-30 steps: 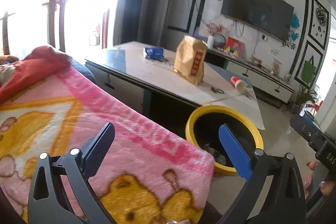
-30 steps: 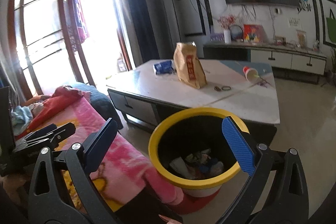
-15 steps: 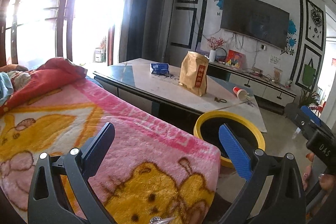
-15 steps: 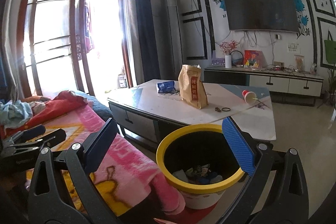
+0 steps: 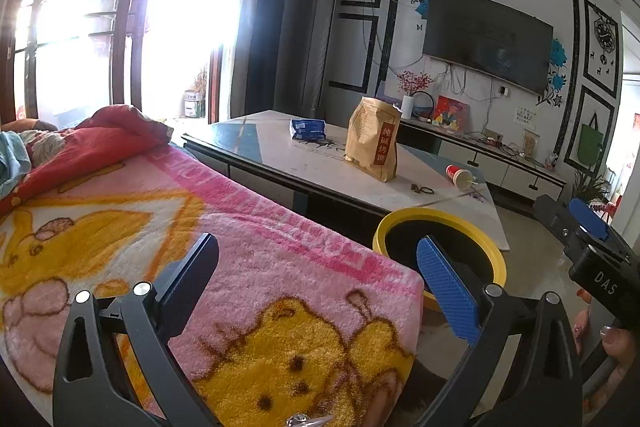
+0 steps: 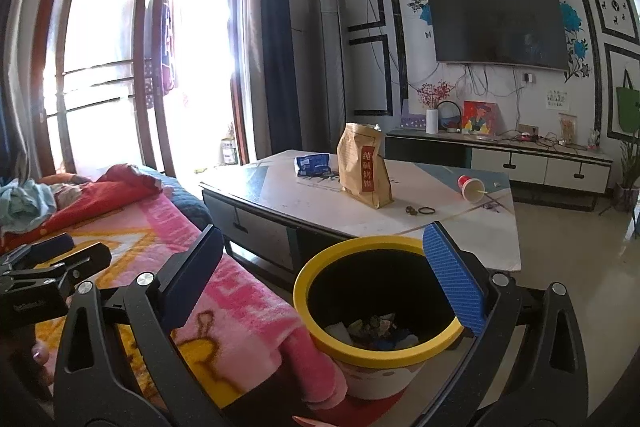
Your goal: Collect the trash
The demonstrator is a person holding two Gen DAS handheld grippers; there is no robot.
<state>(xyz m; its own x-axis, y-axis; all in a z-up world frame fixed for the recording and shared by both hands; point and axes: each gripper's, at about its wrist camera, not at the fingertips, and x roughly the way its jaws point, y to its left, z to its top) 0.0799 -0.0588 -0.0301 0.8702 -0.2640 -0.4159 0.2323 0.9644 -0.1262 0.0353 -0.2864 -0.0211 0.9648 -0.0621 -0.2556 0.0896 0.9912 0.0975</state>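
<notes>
A yellow-rimmed bin (image 6: 376, 307) with scraps inside stands on the floor between the sofa and the coffee table (image 6: 320, 205); it also shows in the left wrist view (image 5: 440, 227). On the table lie a blue packet (image 6: 312, 165), a brown paper bag (image 6: 362, 167) and a tipped red paper cup (image 6: 471, 187). They also show in the left wrist view: packet (image 5: 307, 129), bag (image 5: 374, 139), cup (image 5: 460, 175). My left gripper (image 5: 320, 287) is open and empty above the pink blanket. My right gripper (image 6: 324, 275) is open and empty above the bin.
A pink cartoon blanket (image 5: 200, 227) covers the sofa, with red bedding (image 5: 92, 143) behind. Small dark rings (image 6: 420, 211) lie on the table. A TV cabinet (image 6: 520, 159) stands along the far wall. Bare floor (image 6: 568, 267) lies to the right.
Both grippers have risen and tilted up, so the table and room sit lower and farther in view. Both stayed open and empty.
</notes>
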